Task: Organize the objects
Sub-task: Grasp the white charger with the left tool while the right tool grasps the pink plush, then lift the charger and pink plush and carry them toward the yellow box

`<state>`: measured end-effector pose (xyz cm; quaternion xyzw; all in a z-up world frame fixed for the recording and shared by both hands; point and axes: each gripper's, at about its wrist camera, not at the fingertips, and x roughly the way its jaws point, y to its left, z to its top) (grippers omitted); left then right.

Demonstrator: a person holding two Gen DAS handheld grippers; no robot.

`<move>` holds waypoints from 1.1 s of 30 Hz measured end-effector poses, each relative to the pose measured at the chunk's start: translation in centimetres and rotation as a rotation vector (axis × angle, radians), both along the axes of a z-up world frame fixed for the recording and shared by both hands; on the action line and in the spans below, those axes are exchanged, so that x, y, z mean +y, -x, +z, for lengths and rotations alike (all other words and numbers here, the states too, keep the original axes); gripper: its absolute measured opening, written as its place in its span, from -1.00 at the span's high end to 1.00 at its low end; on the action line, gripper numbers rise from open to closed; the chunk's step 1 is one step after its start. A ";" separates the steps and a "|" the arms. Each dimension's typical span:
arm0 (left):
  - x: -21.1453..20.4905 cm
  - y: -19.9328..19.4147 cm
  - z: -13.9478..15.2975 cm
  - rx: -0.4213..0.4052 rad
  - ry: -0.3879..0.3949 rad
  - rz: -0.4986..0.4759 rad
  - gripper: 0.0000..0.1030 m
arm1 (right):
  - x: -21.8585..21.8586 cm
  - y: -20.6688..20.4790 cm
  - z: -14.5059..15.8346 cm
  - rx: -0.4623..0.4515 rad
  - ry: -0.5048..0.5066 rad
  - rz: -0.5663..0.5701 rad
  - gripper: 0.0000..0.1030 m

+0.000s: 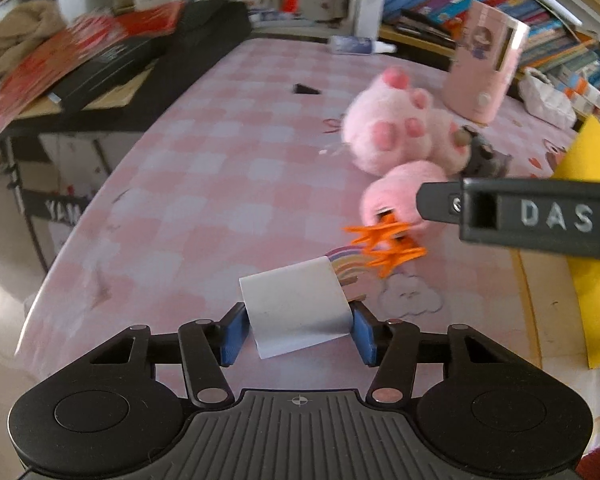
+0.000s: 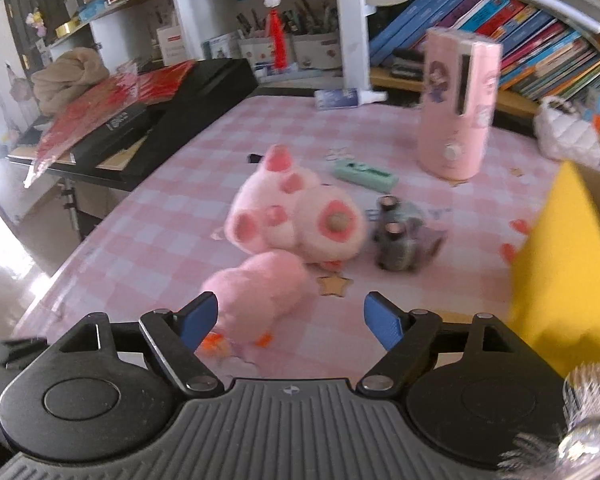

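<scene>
Pink-and-white checked tablecloth (image 1: 228,168) fills both views, printed with a rainbow and clouds near the bottom centre of the left wrist view. Down there the left gripper (image 1: 298,330) has its blue pads pressed on either side of a white box (image 1: 296,308), jaws narrowed onto it. Just right of centre the other tool's black arm, lettered DAS, reaches in over an orange clip (image 1: 384,244). In the right wrist view the right gripper (image 2: 290,320) stands wide, nothing pinched, with a pink plush piece (image 2: 260,292) lying between and just beyond the pads. Mid-frame sits the pink plush paw toy (image 2: 292,216), a grey item (image 2: 400,236) touching its right side, a mint-green case (image 2: 364,174) behind. A tall pink container (image 2: 456,108) stands upright at upper right. Bookshelves (image 2: 540,40) line the back, a black case (image 2: 204,92) sits at upper left, and a yellow box (image 2: 572,264) fills the right edge.
</scene>
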<state>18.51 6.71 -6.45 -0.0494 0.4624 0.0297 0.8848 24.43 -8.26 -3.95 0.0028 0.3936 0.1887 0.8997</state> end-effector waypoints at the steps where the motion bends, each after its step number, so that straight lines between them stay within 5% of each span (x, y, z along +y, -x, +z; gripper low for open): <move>1: 0.4 0.2 0.1 -0.001 0.005 0.009 -0.03 | 0.3 -0.3 -0.1 0.014 -0.014 0.006 -0.54; 9: 2.9 1.6 1.3 -0.030 -0.016 0.104 -0.03 | 2.2 -3.1 -1.9 0.167 -0.125 -0.044 -0.50; 14: 3.7 1.7 1.9 -0.051 -0.015 0.124 -0.03 | 2.0 -4.2 -3.2 0.223 -0.159 -0.083 -0.04; 17: 3.6 1.7 2.1 -0.062 -0.007 0.115 -0.03 | 1.7 -4.0 -3.2 0.214 -0.159 -0.071 0.12; 33: 2.3 3.3 5.7 -0.198 0.075 0.026 -0.03 | -1.6 2.1 1.3 -0.015 0.054 -0.064 0.12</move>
